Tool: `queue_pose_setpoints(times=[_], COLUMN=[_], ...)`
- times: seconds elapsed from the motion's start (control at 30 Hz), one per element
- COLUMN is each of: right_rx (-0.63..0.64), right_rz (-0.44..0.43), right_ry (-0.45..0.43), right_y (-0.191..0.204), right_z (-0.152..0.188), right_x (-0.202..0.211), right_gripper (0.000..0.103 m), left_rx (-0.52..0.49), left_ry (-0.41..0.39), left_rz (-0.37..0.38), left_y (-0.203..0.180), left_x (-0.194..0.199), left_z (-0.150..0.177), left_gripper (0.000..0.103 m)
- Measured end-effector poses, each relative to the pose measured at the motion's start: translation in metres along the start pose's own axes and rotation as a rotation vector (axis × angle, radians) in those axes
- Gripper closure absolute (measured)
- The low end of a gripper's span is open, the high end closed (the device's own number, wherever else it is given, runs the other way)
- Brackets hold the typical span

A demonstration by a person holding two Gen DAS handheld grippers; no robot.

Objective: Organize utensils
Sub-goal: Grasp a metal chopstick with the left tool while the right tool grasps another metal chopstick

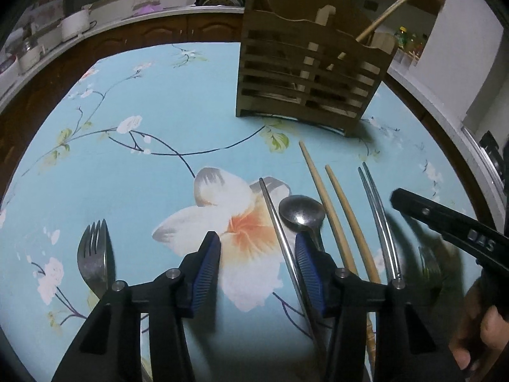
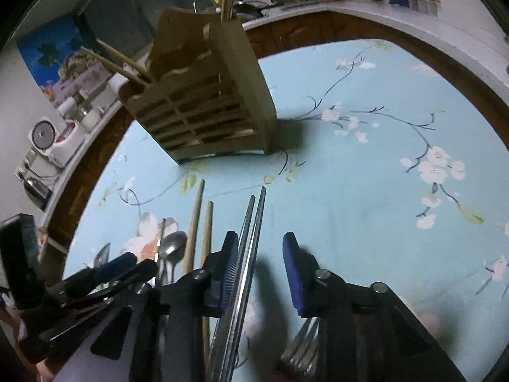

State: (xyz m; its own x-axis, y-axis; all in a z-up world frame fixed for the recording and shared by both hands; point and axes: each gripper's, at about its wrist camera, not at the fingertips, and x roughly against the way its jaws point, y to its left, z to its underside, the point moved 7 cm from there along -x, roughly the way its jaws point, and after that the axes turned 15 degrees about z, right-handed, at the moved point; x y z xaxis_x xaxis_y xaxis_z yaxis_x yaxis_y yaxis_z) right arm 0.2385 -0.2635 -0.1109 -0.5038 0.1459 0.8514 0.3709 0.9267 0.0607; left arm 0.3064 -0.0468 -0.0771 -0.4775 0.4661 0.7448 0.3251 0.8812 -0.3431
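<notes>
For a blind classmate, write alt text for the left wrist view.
The open left gripper hovers over a floral blue tablecloth, its fingers straddling a single metal chopstick beside a spoon. Wooden chopsticks, a fork and a wooden utensil holder surround them.

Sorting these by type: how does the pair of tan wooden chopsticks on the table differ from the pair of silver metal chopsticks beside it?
The tan wooden chopsticks are matte and thicker, and lie slightly apart. The silver metal chopsticks are shiny and thinner, and lie close together. Both pairs lie flat on the blue floral tablecloth, tips toward the brown slatted wooden holder.
</notes>
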Motion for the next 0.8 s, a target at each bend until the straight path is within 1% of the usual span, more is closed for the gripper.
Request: queue_pose_setpoints(times=[0.07,0.2,0.23,0.27,0.37,0.47,0.5,0.57,0.63,0.7,0.73,0.8], right_rx=[0.021,0.071,0.08,0.09,0.118,0.128,0.131,0.138,0.148,0.189,0.201,0.232], right_rz=[0.02,0.065,0.069,0.076,0.087,0.092,0.093,0.089,0.088,0.102,0.109,0.133], right_ry=[0.017,0.006,0.01,0.01,0.013,0.026,0.029,0.036,0.035,0.024,0.016,-0.01], right_y=[0.002,0.006,0.006,0.005,0.003,0.004,0.006,0.012,0.015,0.018,0.019,0.022], right_z=[0.0,-0.003,-0.003,-0.003,-0.002,-0.009,-0.011,-0.018,-0.022,-0.023,-0.022,-0.02], right_x=[-0.008,-0.012,-0.012,-0.012,-0.011,-0.016,-0.017,-0.025,-0.028,-0.03,-0.03,-0.029], right_gripper=[0.077,0.082,0.082,0.084,0.087,0.088,0.087,0.087,0.087,0.087,0.087,0.087], left_rx=[-0.016,-0.056,-0.063,-0.069,-0.066,-0.056,-0.059,-0.072,-0.088,-0.103,-0.111,-0.128], left_ry=[0.002,0.009,0.011,0.014,0.025,0.045,0.053,0.063,0.065,0.057,0.051,0.047], left_rz=[-0.008,-0.046,-0.048,-0.049,-0.033,-0.025,-0.03,-0.048,-0.07,-0.082,-0.086,-0.08], left_y=[-0.001,-0.004,-0.004,-0.004,-0.002,0.0,0.0,-0.001,-0.002,-0.003,-0.005,-0.009], left_x=[-0.002,-0.006,-0.006,-0.005,-0.002,-0.004,-0.006,-0.011,-0.016,-0.02,-0.022,-0.024], left_z=[0.0,-0.001,0.0,0.001,0.001,-0.004,-0.007,-0.012,-0.015,-0.017,-0.017,-0.016], left_gripper=[0.054,0.057,0.057,0.059,0.062,0.062,0.062,0.066,0.067,0.068,0.071,0.08])
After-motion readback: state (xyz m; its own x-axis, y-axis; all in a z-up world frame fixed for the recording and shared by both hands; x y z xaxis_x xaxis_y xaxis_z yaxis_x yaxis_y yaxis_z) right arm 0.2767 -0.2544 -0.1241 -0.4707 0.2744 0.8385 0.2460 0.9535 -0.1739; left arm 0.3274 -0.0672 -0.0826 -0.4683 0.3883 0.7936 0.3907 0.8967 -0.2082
